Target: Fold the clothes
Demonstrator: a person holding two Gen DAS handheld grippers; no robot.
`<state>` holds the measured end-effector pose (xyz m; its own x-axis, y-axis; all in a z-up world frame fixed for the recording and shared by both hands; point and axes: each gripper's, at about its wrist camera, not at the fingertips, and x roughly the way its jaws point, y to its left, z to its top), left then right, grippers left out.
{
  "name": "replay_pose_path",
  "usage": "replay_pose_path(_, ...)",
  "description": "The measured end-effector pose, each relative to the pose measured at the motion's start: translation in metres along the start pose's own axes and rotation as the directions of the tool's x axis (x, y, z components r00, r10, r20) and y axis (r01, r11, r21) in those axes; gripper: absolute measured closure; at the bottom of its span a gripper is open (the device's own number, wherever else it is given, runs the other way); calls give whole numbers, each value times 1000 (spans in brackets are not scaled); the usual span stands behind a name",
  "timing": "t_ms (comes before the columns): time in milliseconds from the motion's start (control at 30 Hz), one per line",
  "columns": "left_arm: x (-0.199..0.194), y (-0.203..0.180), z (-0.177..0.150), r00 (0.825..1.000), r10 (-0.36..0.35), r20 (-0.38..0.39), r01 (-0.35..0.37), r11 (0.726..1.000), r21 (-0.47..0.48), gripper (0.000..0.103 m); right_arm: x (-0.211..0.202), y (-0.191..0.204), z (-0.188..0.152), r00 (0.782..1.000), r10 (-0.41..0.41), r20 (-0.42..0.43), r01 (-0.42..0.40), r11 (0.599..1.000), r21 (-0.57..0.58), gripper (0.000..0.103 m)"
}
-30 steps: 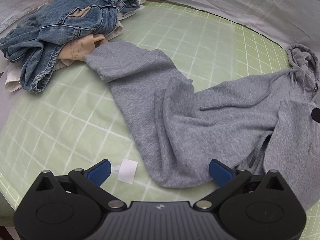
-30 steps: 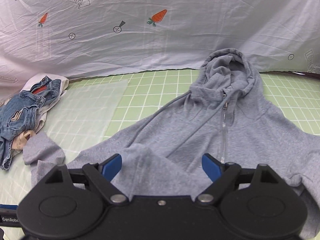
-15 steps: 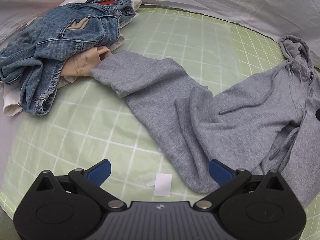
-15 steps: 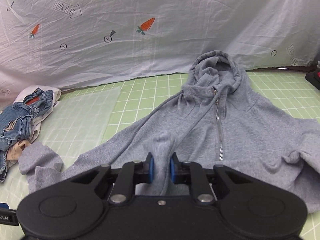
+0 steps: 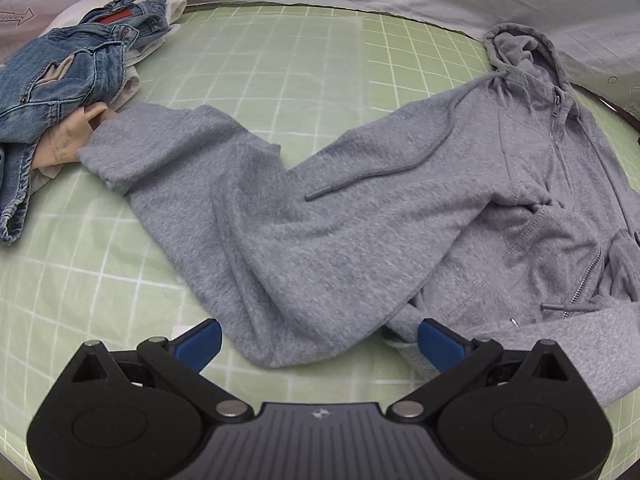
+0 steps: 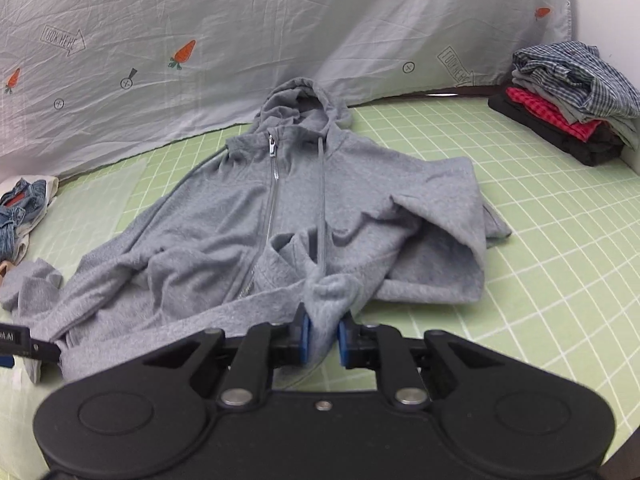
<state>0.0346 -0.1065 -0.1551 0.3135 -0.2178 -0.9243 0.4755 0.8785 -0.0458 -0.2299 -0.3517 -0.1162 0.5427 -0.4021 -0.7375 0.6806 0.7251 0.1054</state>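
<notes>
So over on the far left there's a heap of blue jeans (image 5: 60, 76) nobody's dealing with, and the cuff of the gray zip hoodie (image 5: 360, 216) ends just beside it. That sleeve (image 5: 224, 200) is the thing to watch: it runs long and diagonal across the green grid mat (image 5: 280, 68), from the jeans down toward the left gripper (image 5: 318, 342). The left gripper's jaws are spread wide with nothing in them, and the sleeve's lower bulge sits right between and just ahead of them, so that hand is clearly the nearer one for it.

Moving right, the hoodie body lies zipper up with the hood (image 6: 300, 100) pointing away toward the carrot-print sheet (image 6: 240, 40). The right gripper (image 6: 322, 338) has its jaws pressed in on a bunched fold of the hem, lifted slightly off the mat. I'd guess the sleeve needs bringing in across the chest. Way off right, a folded stack of clothes (image 6: 572, 96) sits well apart.
</notes>
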Motion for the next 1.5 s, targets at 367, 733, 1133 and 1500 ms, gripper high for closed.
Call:
replay_pose_path(367,-4,-9,-19,999,-15,-52,5,983,-185,0,-4,-39,21,991,133,-20,-132,990,52,55)
replay_pose_path(733,5,-16,-13,996,24,-88,-48,960,-277,0,47,-109,43,993,-51,-104,71,978,197,45)
replay_pose_path(1133,23,-34,-17,981,102,-165,-150,940,-308,0,76,-140,71,996,-87,-18,87,996,-34,99)
replay_pose_path(1500,28,-42,-20,977,144,-161,-196,903,-383,0,65,-179,133,970,-123,210,172,956,-238,52)
